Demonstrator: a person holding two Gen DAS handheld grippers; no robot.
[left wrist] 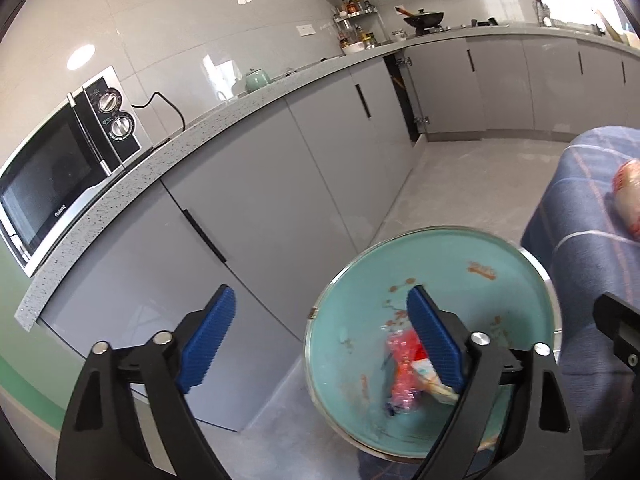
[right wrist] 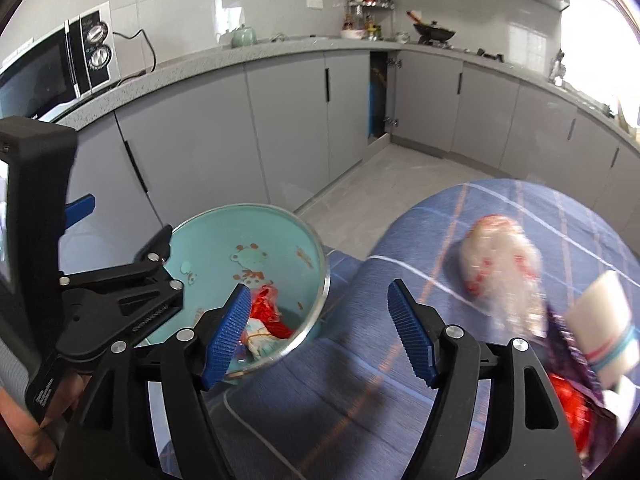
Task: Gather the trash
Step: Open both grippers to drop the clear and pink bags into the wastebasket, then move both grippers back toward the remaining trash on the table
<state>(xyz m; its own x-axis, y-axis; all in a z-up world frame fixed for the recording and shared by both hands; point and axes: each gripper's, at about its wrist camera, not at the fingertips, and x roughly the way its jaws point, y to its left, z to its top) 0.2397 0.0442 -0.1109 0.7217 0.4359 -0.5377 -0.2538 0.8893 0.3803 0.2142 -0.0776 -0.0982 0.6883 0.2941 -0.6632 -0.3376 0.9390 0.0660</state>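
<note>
Trash collection, mid-run: teal bin [right wrist: 256,240] holds red and pale wrappers [right wrist: 266,320]; left gripper [left wrist: 320,340] and right gripper [right wrist: 316,332] both with jaws spread, empty; crumpled red-white wrapper [right wrist: 500,264] lies on the blue checked cloth [right wrist: 360,380], probably the next pickup for the right gripper.

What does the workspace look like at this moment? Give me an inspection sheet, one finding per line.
Surface: blue checked cloth, wrinkled.
Job's things: teal bin beside the cloth, holding a red wrapper and a pale crumpled wrapper.
Clutter: clear red-printed bag, rolled paper with bands and purple wrapper lying on the cloth.
Grippers: left gripper jaws open above the bin, nothing between them; right gripper jaws open over the cloth, empty.
Cables: thin white cord on the cloth; black cable behind the microwave.
Surroundings: grey cabinets, one door ajar; wok on the hob.
</note>
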